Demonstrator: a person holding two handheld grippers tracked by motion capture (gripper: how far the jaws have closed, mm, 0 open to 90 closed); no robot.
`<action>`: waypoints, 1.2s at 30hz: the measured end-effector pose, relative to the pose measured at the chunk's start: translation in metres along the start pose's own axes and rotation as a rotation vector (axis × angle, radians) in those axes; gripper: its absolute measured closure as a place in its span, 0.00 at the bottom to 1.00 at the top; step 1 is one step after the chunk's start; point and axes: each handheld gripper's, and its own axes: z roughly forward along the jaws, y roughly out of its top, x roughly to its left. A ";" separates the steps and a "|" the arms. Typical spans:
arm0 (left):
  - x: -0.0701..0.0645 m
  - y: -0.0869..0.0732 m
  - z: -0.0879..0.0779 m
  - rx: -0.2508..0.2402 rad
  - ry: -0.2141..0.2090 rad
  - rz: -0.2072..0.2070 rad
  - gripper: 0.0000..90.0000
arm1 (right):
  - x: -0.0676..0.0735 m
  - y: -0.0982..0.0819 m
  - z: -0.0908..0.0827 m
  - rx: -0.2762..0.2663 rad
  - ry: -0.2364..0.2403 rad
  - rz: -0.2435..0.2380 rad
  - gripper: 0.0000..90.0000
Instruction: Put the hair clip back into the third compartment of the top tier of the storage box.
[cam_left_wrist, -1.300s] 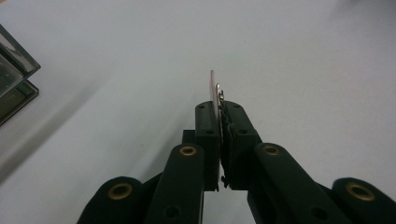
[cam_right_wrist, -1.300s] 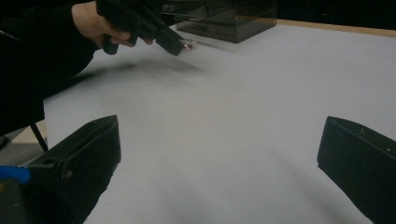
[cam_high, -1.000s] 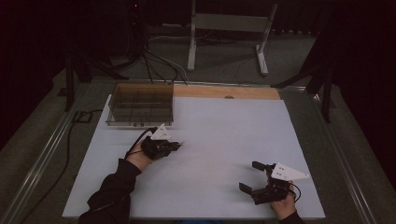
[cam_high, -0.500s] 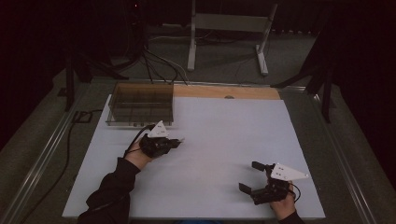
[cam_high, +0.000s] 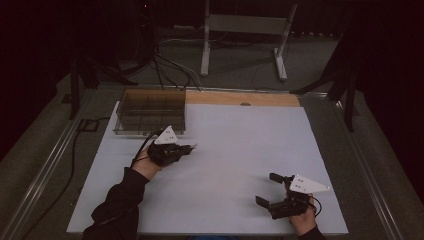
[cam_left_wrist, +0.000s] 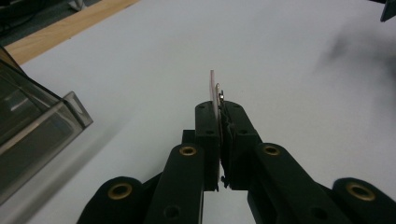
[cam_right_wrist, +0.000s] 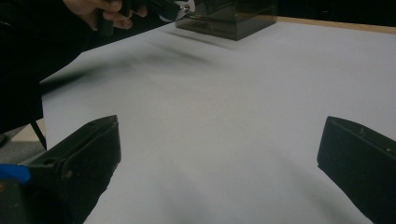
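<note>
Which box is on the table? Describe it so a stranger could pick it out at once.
Start at the white table, then go to its far left corner, where a wooden strip runs along the back edge. The box sits there, just beyond the left gripper. It is clear, smoky-walled and divided into compartments.

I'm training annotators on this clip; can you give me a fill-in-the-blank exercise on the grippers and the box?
1. The left gripper is ____ on a thin card.
2. The right gripper has its jaws ____.
3. The clear box stands nearer the ____ gripper.

Missing words: shut; open; left
</note>
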 end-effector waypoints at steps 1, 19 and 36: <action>0.000 0.000 -0.001 -0.006 -0.001 -0.006 0.97 | 0.000 0.000 0.000 0.000 0.000 0.000 0.00; 0.008 0.020 -0.024 -0.050 0.033 -0.004 0.97 | 0.001 0.000 0.001 0.005 -0.013 -0.001 0.00; 0.032 0.028 -0.038 -0.066 0.096 -0.053 0.97 | 0.000 0.000 0.001 0.005 -0.009 -0.002 0.00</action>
